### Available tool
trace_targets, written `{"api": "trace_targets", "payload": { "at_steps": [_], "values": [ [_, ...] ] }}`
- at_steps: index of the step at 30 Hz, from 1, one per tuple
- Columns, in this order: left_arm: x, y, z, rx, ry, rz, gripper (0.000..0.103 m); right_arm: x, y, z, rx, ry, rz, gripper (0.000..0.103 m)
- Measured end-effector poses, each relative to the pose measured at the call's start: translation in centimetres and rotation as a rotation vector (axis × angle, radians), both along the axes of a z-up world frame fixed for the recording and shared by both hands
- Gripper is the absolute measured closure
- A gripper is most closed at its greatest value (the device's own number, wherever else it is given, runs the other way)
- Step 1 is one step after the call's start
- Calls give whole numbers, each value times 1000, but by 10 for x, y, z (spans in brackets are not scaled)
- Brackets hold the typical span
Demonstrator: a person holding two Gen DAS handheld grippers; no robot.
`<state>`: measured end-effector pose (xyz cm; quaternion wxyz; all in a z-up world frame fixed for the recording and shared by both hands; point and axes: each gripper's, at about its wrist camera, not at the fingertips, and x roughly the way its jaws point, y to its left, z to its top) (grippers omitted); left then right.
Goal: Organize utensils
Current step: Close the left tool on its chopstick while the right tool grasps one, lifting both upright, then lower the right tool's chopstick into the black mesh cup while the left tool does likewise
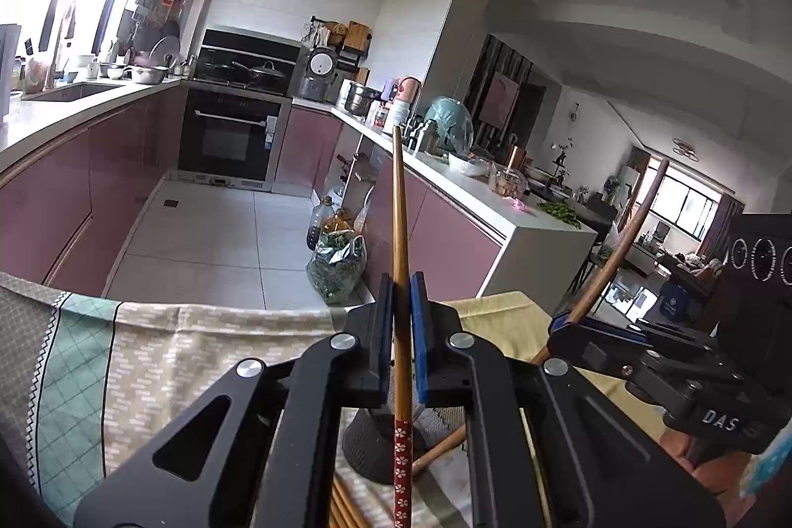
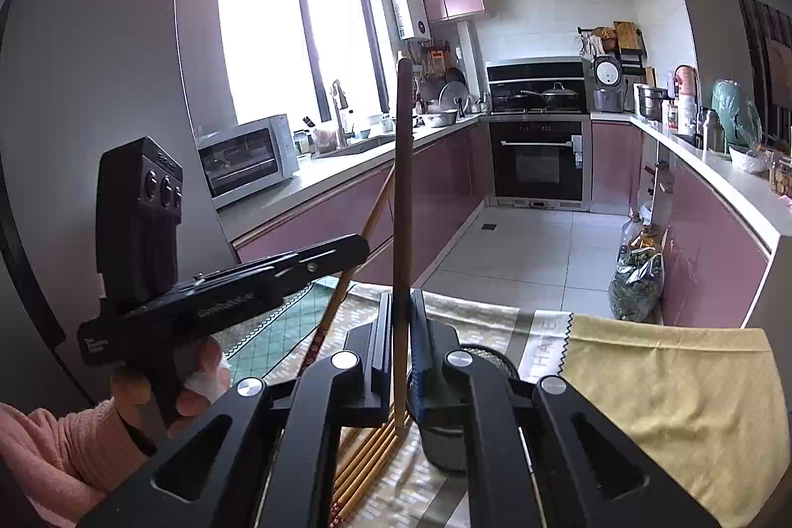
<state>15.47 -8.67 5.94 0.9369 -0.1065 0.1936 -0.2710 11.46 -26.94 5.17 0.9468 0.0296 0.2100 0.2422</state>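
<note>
My left gripper [image 1: 402,295] is shut on a bamboo chopstick [image 1: 400,231] with a red flowered end; the chopstick stands nearly upright. It also shows at the left of the right wrist view [image 2: 364,243], chopstick slanting. My right gripper [image 2: 401,315] is shut on a darker wooden chopstick [image 2: 403,181], also upright. It shows at the right of the left wrist view [image 1: 564,322] with its chopstick [image 1: 628,241]. A dark mesh utensil holder [image 1: 366,444] stands below both grippers, also in the right wrist view [image 2: 445,444]. Several loose chopsticks [image 2: 366,463] lie on the cloth beside it.
A patterned tablecloth [image 1: 148,360] and a yellow cloth [image 2: 668,389] cover the table. Beyond are pink kitchen cabinets [image 1: 64,191], an oven [image 2: 539,162], a counter [image 1: 495,196] with bowls and jars, and bags of greens [image 1: 336,265] on the tiled floor.
</note>
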Motion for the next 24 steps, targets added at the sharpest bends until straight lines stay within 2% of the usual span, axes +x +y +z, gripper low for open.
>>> {"api": "trace_targets", "payload": {
  "at_steps": [6, 12, 16, 24],
  "values": [
    [29, -35, 6, 11, -45, 48, 95, 12, -11, 19, 2, -51, -24, 97],
    [62, -60, -5, 15, -33, 82, 95, 27, -21, 17, 15, -60, -52, 97],
    [78, -71, -20, 30, -19, 103, 95, 39, -21, 4, 6, -10, -52, 97],
    [79, -76, -58, 162, 38, 85, 95, 66, -15, -38, -34, 182, -29, 97]
  ]
}}
